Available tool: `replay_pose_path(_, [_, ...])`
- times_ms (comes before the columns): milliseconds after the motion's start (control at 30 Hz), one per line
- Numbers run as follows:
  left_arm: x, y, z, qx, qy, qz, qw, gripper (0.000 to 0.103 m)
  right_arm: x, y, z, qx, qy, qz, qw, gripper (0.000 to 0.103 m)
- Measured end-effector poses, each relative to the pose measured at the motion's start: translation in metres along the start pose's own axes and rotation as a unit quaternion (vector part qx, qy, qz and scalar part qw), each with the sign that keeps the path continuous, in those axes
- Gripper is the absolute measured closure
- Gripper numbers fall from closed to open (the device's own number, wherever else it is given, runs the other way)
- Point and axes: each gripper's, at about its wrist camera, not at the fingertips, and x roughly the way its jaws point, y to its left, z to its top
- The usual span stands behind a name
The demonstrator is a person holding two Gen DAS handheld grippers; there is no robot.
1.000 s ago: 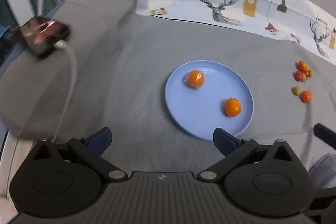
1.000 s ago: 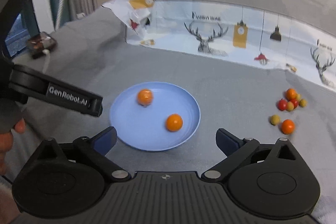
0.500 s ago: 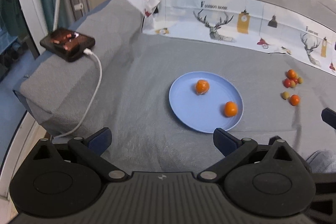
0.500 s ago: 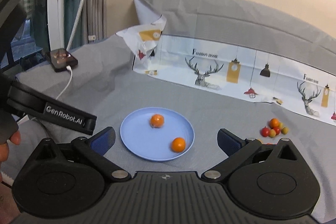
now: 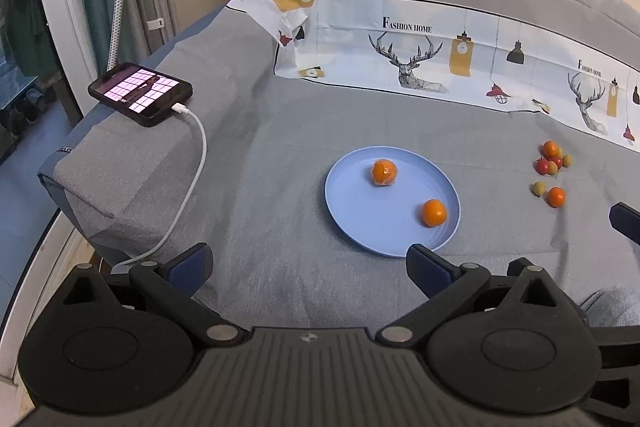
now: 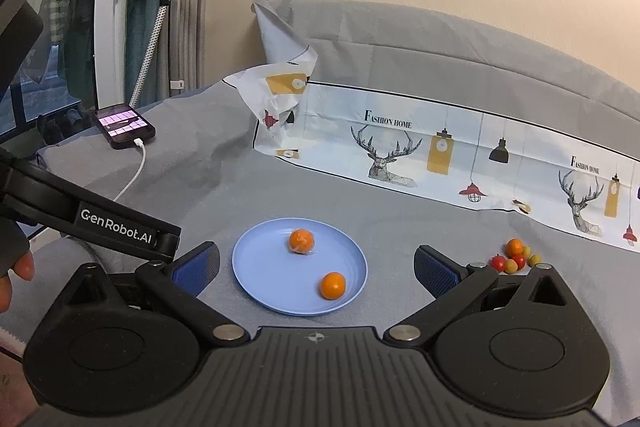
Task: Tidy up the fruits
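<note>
Both tools stand wide open with nothing between their fingers, hovering above a grey cloth-covered surface: the left tool [image 5: 308, 263] and the right tool [image 6: 316, 267]. Straight ahead of each lies one blue plate [image 5: 360, 223] carrying two oranges: a plastic-wrapped orange [image 5: 384, 172] at the far side and a bare orange [image 5: 434, 213] nearer the tool, well apart from each other. Off to the right of the plate sits a little heap of small fruits [image 5: 551, 163] on the cloth; from the left tool I count a tight cluster of roughly five, red, orange and yellow-green, plus two loose ones just nearer, a yellow-green one [image 5: 539, 187] touching or almost touching an orange-red one [image 5: 556, 196]. From the right tool those two nearer ones are hidden behind its right finger, and only the cluster [image 6: 514, 257] shows. One phone [image 5: 140, 94] with a lit screen lies far to the left, a white cable [image 5: 192, 187] plugged into it. A printed paper strip [image 5: 460, 63] with stags and lamps runs along the back. Only the right tool's view shows the left tool's arm marked "GenRobot.AI" [image 6: 116, 225] and a fingertip [image 6: 22, 265] at the left edge.
</note>
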Motion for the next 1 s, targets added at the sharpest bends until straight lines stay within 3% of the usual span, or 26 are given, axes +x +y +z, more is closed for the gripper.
replay_pose_path(1000, [0.019,-0.003,0.000,0.006,0.024,0.003,0.9997,0.000,0.021,-0.005,-0.003,0.007,0.029,0.007,1.000,0.001])
